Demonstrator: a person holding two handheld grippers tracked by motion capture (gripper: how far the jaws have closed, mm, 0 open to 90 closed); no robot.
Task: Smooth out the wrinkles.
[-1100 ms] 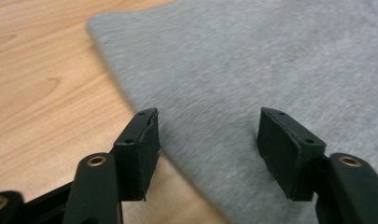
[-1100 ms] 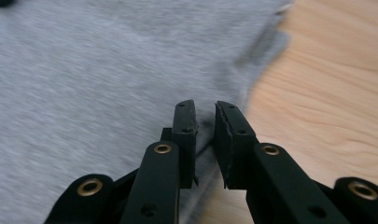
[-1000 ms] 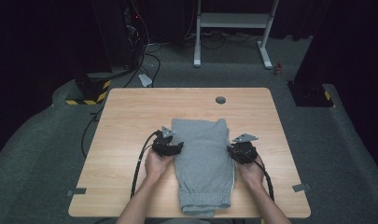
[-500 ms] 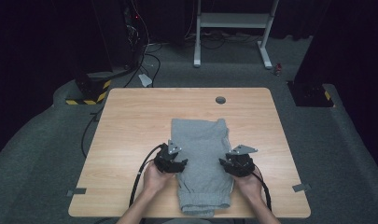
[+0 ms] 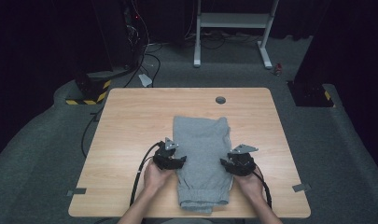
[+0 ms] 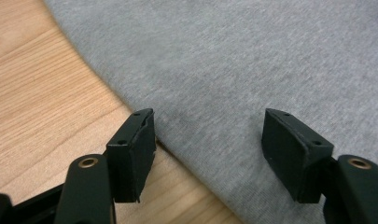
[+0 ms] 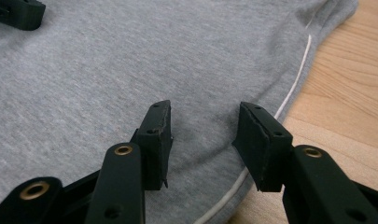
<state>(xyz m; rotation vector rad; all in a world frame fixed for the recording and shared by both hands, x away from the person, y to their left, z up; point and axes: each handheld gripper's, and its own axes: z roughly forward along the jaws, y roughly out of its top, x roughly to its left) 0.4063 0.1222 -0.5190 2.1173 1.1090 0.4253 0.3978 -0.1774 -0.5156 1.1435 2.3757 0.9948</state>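
Wooden table point(image 5: 130, 121) carried folded grey shorts point(image 5: 200, 154); left gripper point(image 6: 207, 140) stood released at their edge, right gripper point(image 7: 203, 135) just opening, nothing grasped.

Grey shorts point(image 5: 201, 158) are hanging past the near table point(image 5: 130, 121) edge, waistband partly running out of frame. Forearms are being cropped by the high view's bottom edge
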